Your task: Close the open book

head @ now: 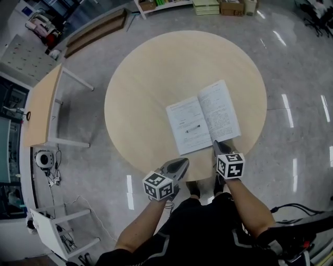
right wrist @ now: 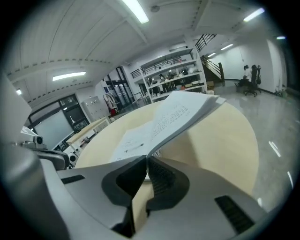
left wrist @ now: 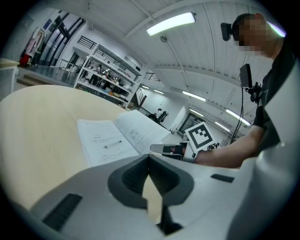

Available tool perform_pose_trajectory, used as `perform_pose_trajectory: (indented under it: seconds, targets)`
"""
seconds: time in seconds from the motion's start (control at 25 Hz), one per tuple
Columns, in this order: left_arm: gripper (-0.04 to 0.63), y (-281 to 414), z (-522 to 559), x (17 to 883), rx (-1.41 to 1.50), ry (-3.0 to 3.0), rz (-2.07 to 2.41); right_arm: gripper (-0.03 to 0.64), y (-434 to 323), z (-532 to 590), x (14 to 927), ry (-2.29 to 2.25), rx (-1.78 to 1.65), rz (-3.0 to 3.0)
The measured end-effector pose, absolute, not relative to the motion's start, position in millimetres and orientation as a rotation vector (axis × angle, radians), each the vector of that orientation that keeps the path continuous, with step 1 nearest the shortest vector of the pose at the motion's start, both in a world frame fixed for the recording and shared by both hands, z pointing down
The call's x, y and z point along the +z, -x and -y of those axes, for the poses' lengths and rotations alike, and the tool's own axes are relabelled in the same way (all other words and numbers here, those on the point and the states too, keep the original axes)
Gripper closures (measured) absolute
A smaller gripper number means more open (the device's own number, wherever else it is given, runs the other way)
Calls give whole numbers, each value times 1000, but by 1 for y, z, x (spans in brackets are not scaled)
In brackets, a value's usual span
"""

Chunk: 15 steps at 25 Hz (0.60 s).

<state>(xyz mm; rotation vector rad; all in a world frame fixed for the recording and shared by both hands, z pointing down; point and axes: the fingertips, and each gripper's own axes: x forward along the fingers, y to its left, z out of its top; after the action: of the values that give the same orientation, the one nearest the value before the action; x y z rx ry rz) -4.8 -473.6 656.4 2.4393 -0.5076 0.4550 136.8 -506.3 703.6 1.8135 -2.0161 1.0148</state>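
Note:
An open white book point(head: 203, 117) lies on the round pale wooden table point(head: 156, 67), near its front right edge. My right gripper point(head: 216, 149) is shut on the near edge of the book's right-hand side. In the right gripper view that side point(right wrist: 180, 112) rises off the table above the jaws point(right wrist: 146, 160), while the left page point(right wrist: 129, 140) lies flat. My left gripper point(head: 181, 165) hovers at the table's front edge, left of the book, shut with nothing between its fingers point(left wrist: 149, 158). From the left gripper view the book point(left wrist: 108, 140) and the right gripper point(left wrist: 161, 149) lie ahead.
A rectangular wooden desk point(head: 44, 106) stands to the left of the table. Cables and a small device point(head: 44, 158) lie on the shiny floor beside it. Shelves and boxes point(head: 218, 6) line the far wall. The person's legs point(head: 203, 228) are at the table's front edge.

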Motion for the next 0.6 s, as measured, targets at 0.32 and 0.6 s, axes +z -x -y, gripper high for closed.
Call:
perform_pose_trajectory:
  seconds: [0.32, 0.6]
  targets:
    - [598, 23, 472, 654, 425, -2431, 550, 604, -119, 509, 708, -1742, 959, 2003]
    - [598, 43, 472, 651, 410, -2419, 590, 604, -94, 513, 721, -1614, 926, 1997]
